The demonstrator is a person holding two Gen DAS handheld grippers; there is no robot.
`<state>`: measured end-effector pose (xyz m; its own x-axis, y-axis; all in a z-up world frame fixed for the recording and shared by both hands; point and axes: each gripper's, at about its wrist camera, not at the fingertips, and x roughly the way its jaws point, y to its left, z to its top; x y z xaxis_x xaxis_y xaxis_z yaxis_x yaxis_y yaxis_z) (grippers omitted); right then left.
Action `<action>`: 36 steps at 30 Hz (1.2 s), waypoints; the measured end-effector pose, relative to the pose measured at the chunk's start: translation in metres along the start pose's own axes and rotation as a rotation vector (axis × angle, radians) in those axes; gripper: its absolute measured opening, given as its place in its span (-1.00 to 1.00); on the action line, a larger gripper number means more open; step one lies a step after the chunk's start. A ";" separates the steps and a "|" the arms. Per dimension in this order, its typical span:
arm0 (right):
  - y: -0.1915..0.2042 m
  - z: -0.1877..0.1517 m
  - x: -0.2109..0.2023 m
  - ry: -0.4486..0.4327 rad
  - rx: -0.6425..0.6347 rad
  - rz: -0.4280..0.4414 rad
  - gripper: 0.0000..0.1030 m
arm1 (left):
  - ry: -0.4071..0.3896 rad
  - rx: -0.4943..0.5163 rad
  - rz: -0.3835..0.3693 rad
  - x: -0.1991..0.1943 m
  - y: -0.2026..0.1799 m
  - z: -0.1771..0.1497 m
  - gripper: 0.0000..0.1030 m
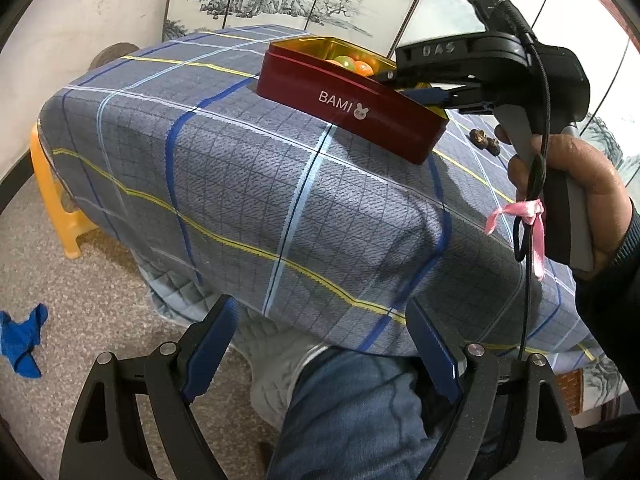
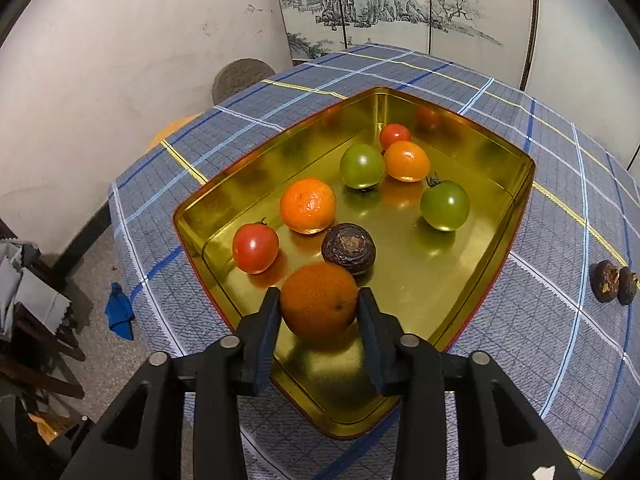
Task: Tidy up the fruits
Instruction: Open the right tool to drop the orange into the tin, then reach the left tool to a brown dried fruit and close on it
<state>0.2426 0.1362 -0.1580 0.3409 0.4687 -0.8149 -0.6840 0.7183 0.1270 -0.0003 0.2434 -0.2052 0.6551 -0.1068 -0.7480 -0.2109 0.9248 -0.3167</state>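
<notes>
The gold-lined tin (image 2: 516,184) on the table (image 2: 540,320) holds tomatoes, oranges and a dark fruit (image 2: 349,248). At 6 o'clock, the right hand-held gripper (image 2: 318,312) clamps an orange (image 2: 318,300) over it. The left hand-held gripper (image 1: 320,344) gapes wide, empty.

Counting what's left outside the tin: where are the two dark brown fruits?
In the right wrist view, the two dark brown fruits lie side by side on the plaid tablecloth, right of the gold-lined tin, outside it.
</notes>
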 end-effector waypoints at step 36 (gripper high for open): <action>-0.385 -0.196 -0.168 -0.425 0.849 -0.302 0.99 | -0.109 0.488 -0.039 0.159 -0.276 0.197 0.66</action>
<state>0.3228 -0.3200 -0.1809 0.7408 0.2318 -0.6304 0.1008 0.8896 0.4455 0.3050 0.0433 -0.1222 0.7333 -0.1299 -0.6674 0.1619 0.9867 -0.0142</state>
